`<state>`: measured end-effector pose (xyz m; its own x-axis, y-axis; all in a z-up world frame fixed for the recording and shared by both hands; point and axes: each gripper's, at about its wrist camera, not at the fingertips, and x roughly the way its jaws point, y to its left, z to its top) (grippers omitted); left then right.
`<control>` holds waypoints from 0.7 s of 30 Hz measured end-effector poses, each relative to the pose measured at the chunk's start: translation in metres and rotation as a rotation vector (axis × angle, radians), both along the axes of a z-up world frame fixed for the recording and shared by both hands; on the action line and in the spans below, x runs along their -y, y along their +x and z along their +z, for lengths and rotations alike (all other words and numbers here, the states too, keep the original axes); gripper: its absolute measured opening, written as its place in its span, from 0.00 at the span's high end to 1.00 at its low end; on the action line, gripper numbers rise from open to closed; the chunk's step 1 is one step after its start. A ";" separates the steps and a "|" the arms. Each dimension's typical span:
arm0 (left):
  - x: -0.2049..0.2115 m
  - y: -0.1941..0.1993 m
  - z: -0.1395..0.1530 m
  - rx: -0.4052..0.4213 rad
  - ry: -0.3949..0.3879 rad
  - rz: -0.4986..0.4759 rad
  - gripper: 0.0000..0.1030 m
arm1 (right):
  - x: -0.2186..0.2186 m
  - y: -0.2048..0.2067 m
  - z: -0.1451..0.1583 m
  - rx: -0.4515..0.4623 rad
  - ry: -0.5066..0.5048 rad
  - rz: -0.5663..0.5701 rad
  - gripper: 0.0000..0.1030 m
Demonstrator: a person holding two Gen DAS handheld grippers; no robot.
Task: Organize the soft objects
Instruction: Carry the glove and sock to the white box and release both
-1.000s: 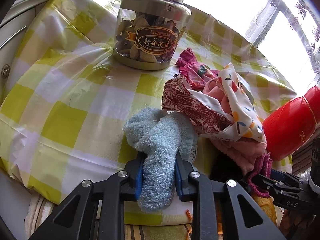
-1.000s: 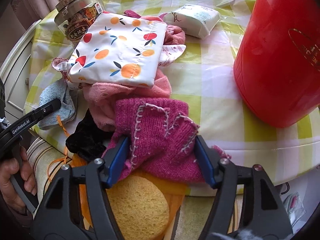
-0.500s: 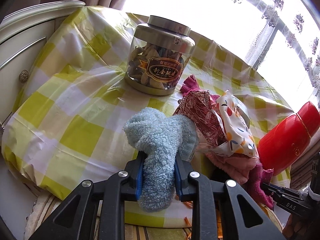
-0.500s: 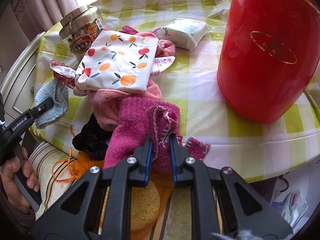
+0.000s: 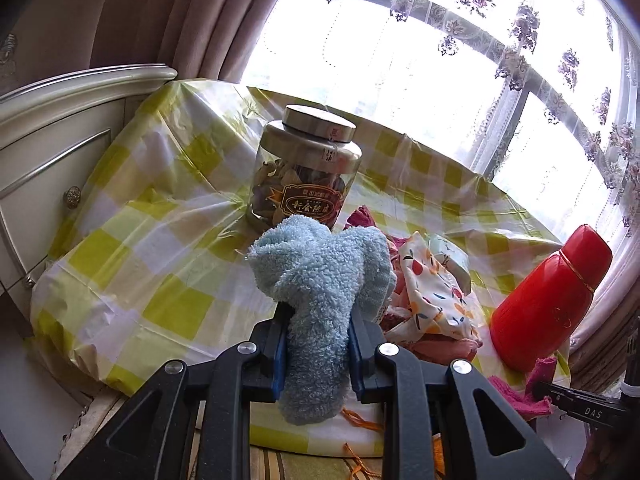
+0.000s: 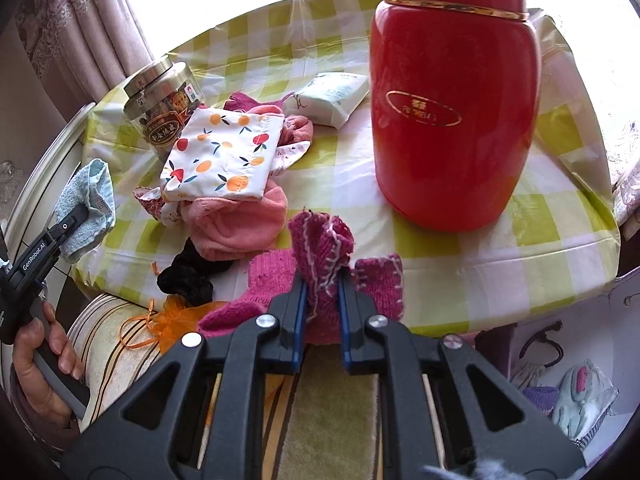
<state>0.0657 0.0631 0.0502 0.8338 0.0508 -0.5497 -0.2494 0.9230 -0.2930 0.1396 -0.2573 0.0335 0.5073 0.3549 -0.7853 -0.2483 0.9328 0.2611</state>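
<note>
Left gripper (image 5: pixel 317 336): jaws clamped on fluffy light-blue terry sock (image 5: pixel 320 292), held above yellow-checked tablecloth (image 5: pixel 132 248) edge. Right gripper (image 6: pixel 322 298): jaws pinched on magenta knitted sock with white stitching (image 6: pixel 324 256), at table's near edge beside tall red thermos (image 6: pixel 452 108).

Window (image 5: pixel 400 60): fills 12 to 3 o'clock of left wrist view, strongly backlit, dark frame bars.
Sheer curtain (image 5: pixel 580 60): floral-printed, over the glass.
Drape (image 5: pixel 180 20): heavy mauve, 11 o'clock.
Cabinet (image 5: pixel 52 152): cream, moulded top edge, round knob, 9 o'clock.
Table (image 5: pixel 132 248): yellow-and-white checked plastic cover.
Striped cushion (image 6: pixel 108 344): below table edge, 8 o'clock of right wrist view.
</note>
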 end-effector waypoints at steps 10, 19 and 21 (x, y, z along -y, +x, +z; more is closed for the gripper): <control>0.042 -0.014 0.021 0.047 0.022 -0.101 0.75 | 0.047 -0.020 0.017 0.036 0.043 -0.078 0.84; 0.096 -0.015 0.027 0.038 0.006 -0.248 0.75 | 0.102 -0.039 0.027 0.061 0.057 -0.165 0.84; 0.112 -0.015 0.028 0.037 0.007 -0.285 0.75 | 0.117 -0.044 0.029 0.064 0.056 -0.193 0.84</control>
<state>0.0506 -0.0488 0.0785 0.8345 -0.1849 -0.5191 0.0315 0.9565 -0.2900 0.0958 -0.3747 0.0624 0.6188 0.2880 -0.7309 -0.0840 0.9493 0.3030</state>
